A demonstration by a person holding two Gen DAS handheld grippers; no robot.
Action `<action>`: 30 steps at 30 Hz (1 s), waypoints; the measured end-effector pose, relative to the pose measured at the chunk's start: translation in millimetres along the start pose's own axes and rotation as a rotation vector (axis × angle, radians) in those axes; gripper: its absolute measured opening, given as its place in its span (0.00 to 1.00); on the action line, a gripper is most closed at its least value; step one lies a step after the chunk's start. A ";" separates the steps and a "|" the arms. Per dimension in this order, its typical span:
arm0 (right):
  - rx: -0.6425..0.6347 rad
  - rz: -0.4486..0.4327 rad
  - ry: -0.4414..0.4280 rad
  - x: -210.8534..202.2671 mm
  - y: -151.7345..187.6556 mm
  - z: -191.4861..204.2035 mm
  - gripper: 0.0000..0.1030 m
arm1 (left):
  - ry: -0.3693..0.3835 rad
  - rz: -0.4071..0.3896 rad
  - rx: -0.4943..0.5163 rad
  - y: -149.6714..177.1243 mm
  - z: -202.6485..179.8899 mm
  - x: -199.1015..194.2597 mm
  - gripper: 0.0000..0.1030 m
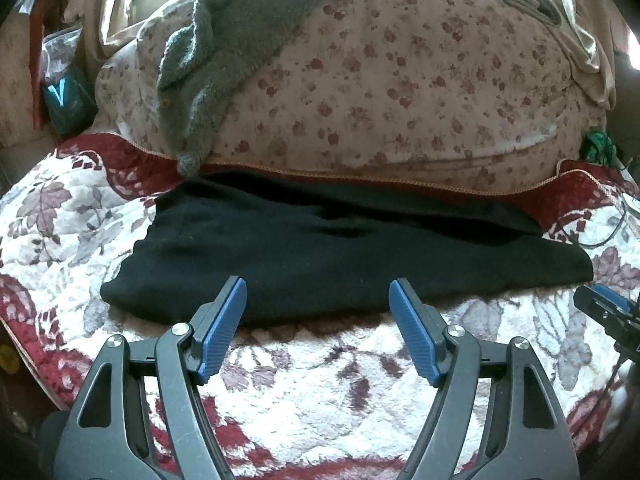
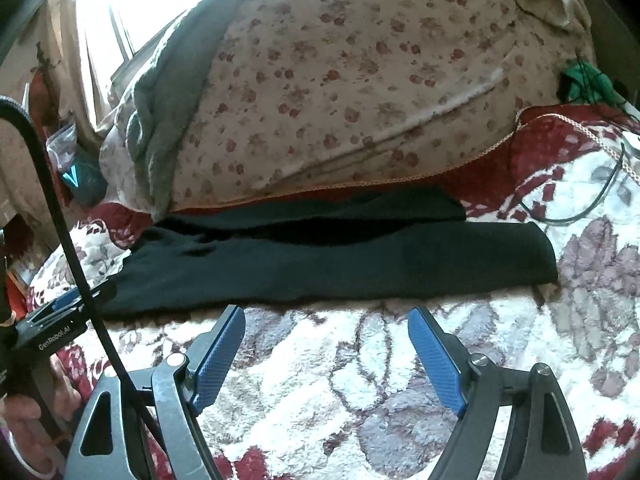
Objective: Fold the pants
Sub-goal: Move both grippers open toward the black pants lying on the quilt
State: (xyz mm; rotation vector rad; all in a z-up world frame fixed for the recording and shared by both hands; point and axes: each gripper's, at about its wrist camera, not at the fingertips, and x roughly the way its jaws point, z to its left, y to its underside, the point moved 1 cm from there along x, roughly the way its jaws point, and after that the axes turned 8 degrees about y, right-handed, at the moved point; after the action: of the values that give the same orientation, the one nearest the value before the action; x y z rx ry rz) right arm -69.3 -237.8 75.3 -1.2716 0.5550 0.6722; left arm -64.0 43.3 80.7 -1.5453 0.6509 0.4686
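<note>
Black pants (image 1: 340, 248) lie flat across a floral red-and-white blanket (image 1: 320, 380), folded lengthwise into a long band. They also show in the right wrist view (image 2: 340, 260). My left gripper (image 1: 318, 286) is open and empty, its blue fingertips over the near edge of the pants. My right gripper (image 2: 326, 314) is open and empty, just short of the near edge of the pants, over the blanket (image 2: 340, 380). The right gripper shows at the right edge of the left wrist view (image 1: 608, 308), and the left gripper at the left edge of the right wrist view (image 2: 60, 316).
A big flowered quilt bundle (image 1: 400, 80) lies right behind the pants, with a grey fleece garment (image 1: 224, 52) draped on it. A thin dark cable (image 2: 592, 204) lies on the blanket at right. A black cord (image 2: 72, 248) crosses the right wrist view.
</note>
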 end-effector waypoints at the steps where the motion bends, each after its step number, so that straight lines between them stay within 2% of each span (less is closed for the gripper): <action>1: -0.001 0.002 0.004 0.0 0.5 0.3 0.80 | 0.001 0.001 -0.001 0.1 0.0 0.1 0.72; 9: -0.003 0.011 0.015 2.7 2.4 -1.9 0.77 | 0.003 0.015 -0.023 0.2 4.8 3.6 0.72; 30: 0.021 0.063 0.048 22.4 11.4 -16.7 0.76 | -0.021 0.059 -0.089 7.3 30.2 20.0 0.72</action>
State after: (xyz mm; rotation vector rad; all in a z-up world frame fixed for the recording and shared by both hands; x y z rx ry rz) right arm -62.4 -249.1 48.2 -1.2571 0.6426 0.6877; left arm -51.1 70.8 59.6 -1.6058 0.6680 0.5637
